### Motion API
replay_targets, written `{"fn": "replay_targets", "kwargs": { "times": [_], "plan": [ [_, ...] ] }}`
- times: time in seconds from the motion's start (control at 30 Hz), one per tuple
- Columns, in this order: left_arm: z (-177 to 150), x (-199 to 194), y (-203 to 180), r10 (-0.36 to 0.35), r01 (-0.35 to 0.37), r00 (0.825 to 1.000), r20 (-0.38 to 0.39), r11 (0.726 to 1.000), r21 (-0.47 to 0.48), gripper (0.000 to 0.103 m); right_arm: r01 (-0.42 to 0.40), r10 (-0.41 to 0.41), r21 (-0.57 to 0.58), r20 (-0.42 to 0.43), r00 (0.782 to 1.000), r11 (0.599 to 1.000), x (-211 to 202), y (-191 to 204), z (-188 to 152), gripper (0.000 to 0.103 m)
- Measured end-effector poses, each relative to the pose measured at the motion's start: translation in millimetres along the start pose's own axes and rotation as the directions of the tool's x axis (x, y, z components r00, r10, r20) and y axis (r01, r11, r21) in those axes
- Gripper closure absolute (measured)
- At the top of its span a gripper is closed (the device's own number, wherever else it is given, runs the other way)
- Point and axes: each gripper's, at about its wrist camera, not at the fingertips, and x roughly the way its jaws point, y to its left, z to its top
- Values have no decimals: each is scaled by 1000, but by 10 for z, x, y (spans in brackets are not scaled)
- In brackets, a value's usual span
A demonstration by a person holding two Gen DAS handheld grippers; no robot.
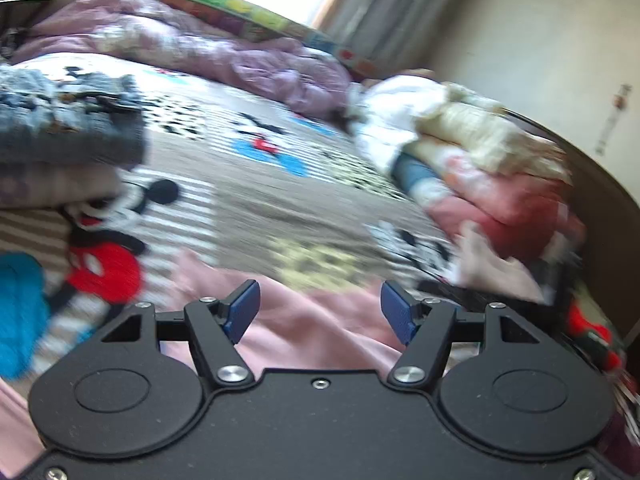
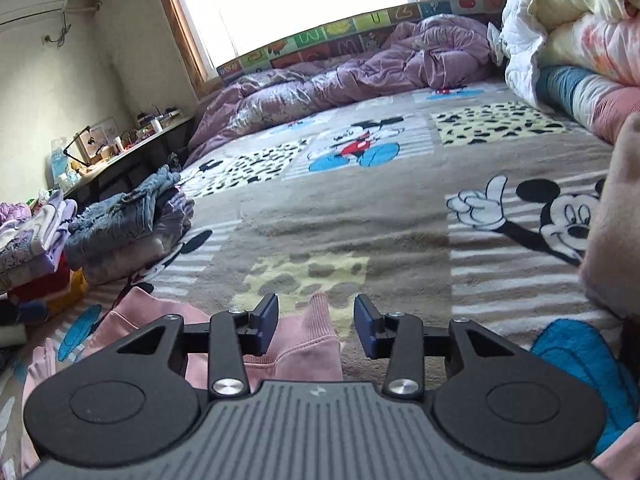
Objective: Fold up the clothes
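Left wrist view, blurred. Left tool hangs over the bed, jaws wide, nothing between the blue pads. Pink garment lies on the blanket directly under and ahead of the pads; whether they touch the cloth cannot be told. Folded stack, denim on top, sits at the left edge of the blanket. Purple duvet is bunched along the far side, below the window. Rolled bedding pile in white, cream and pink stands at right, against a dark curved bed frame.

Right wrist view, sharp. Right tool has its jaws partly apart. A ribbed cuff of the pink garment pokes up in the gap, nearer the left pad; the pads do not press on it. The rest of the garment spreads left and under the tool body. Folded stack lies at left on the blanket's edge, with a second pile of purple and white clothes just beyond it. Cluttered bench stands against the left wall. Purple duvet lies under the window; bedding pile sits top right. A pink blurred shape at the right edge is too close to identify.
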Motion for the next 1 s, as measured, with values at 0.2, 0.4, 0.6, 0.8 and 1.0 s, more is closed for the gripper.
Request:
{"fn": "replay_targets", "kwargs": {
  "times": [0.2,0.4,0.6,0.8,1.0],
  "plan": [
    [104,337,541,63,-65,998,-27,995,-73,41,11,-10,22,-30,999,1000,226,-31,-51,60],
    [41,564,834,36,-46,997,-65,988,-144,46,1,0,19,-77,997,1000,385,-75,-108,57],
    [-143,712,984,-39,17,993,-108,981,-194,91,-100,111,154,-65,992,983,435,-320,-225,91],
    [-160,635,1282,-235,211,972,-9,887,-410,93,-205,195,344,62,979,916,228,-696,-223,91],
    [-211,755,1342,-81,25,990,-111,898,-439,93,-60,73,298,-34,997,953,378,-684,-278,90]
  ]
}}
